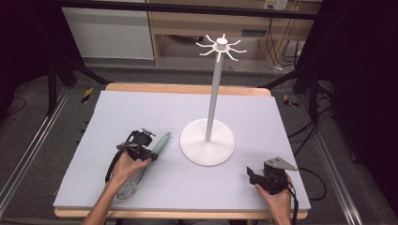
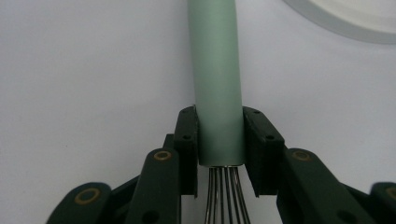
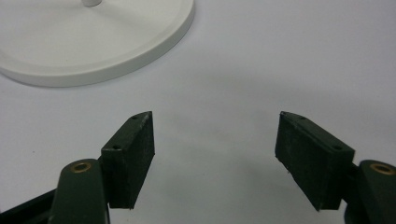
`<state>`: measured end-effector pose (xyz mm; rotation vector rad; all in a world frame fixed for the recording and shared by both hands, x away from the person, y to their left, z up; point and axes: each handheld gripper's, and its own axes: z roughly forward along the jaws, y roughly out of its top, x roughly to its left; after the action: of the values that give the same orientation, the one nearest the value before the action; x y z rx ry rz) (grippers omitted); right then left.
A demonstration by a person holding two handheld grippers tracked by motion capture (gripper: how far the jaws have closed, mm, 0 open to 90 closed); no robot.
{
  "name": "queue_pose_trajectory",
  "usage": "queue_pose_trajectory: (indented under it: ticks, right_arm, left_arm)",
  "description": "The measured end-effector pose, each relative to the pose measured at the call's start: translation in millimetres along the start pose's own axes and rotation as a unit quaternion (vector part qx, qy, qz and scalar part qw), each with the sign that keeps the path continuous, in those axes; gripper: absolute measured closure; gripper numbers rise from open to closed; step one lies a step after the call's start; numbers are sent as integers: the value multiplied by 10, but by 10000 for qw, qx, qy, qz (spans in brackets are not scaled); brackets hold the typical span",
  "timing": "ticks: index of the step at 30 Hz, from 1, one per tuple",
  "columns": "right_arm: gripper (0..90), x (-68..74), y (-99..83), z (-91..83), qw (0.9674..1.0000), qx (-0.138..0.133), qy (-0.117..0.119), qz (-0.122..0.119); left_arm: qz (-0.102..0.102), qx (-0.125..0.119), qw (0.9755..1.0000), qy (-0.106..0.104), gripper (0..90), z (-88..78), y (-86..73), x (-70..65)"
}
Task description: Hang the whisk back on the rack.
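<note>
- Whisk first: it lies flat on the grey mat, and our left gripper is clamped on its pale green handle.
- In the left gripper view the two black pads press on either side of the handle's lower end, right where the steel wires come out of it; most of the handle runs on past the jaw tips, away from us.
- In the high view the wire loops lie behind those jaws, beside and partly under our left hand.
- Our right gripper holds nothing: its jaws stand wide apart, with bare mat between the pads.
- It rests low over the mat near our edge, well apart from the whisk, in our right hand.
- Beyond the right gripper's jaw tips, off to one side, we see the rim of the white round base of the hook stand.
- That base sits between the two grippers and farther from us, with the handle's free end just beside its rim.
</note>
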<state>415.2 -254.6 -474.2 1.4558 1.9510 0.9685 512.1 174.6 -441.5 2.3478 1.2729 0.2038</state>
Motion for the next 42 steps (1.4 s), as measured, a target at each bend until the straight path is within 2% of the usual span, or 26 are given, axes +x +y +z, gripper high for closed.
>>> queue_pose_trajectory:
  ticks: [6,10,21,26,31,37,42]
  right_arm:
    - [289,-2,0,-1,10000,2,-7,-12]
    - [290,-3,0,-2,10000,2,-3,-8]
    - [290,-5,0,-4,10000,-4,15,-4]
    - [282,-11,0,-12,10000,-30,68,15]
    - [274,-9,0,-15,10000,-44,67,15]
    - [258,-3,4,-20,10000,-80,52,25]
    - [250,-2,5,-27,9999,-95,62,37]
  left_arm:
    - [79,-148,9998,-51,688,-127,-11,-35]
    - [63,-271,9996,-102,689,-204,-30,-38]
    - [66,-783,9966,-249,689,-460,-120,-67]
    - [37,-1133,9932,-262,689,-594,-159,-74]
    - [51,-1475,9887,-267,689,-757,-192,-72]
    - [48,-1915,9812,-249,689,-919,-238,-105]
    - [69,-2182,9757,-208,689,-996,-257,-135]
